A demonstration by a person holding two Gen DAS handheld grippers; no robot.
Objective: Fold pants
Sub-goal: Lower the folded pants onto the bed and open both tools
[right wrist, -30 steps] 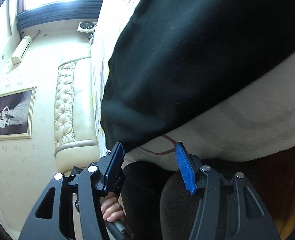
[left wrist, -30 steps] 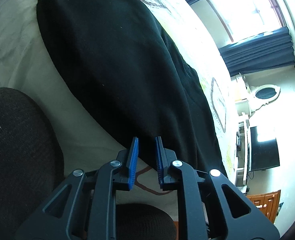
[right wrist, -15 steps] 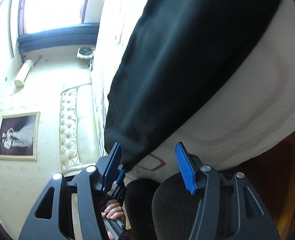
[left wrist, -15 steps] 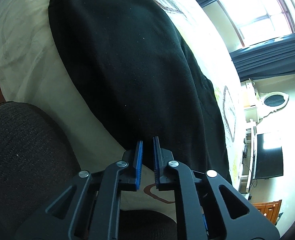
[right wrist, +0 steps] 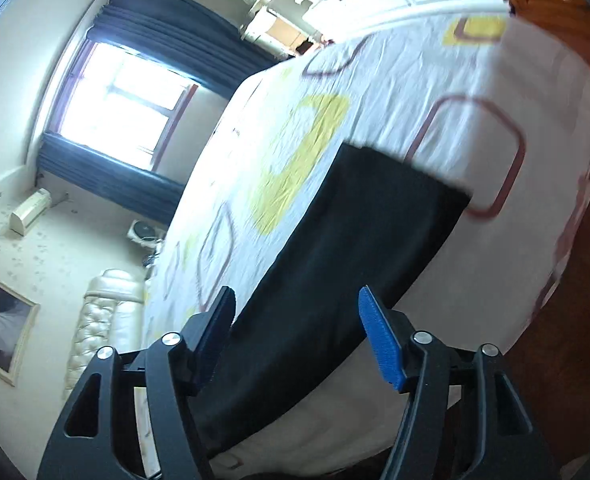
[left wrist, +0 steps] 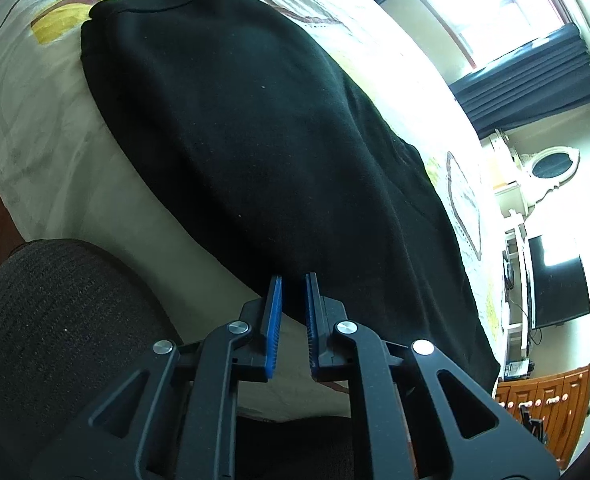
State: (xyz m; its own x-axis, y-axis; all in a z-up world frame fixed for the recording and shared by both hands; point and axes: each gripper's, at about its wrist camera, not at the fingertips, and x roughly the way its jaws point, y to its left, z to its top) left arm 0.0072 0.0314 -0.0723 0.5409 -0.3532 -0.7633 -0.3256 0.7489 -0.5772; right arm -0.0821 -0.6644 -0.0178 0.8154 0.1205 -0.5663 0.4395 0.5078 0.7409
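Left wrist view: the left gripper (left wrist: 293, 292) jaws clamp the pants (left wrist: 255, 140) hem, the right gripper (right wrist: 295, 312) jaws, just opening wider, hold nothing, so a tug could skew the fold.

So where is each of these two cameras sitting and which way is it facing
Left wrist view: on the left gripper, looking down along nearly shut fingers at the near edge of the black pants on the bed; window beyond. No hand shows.
Right wrist view: on the right gripper, jaws wide apart and just been opening with nothing gripped, facing along the pants across the patterned bedsheet toward the window.
Both share the pants, bed and curtained window.
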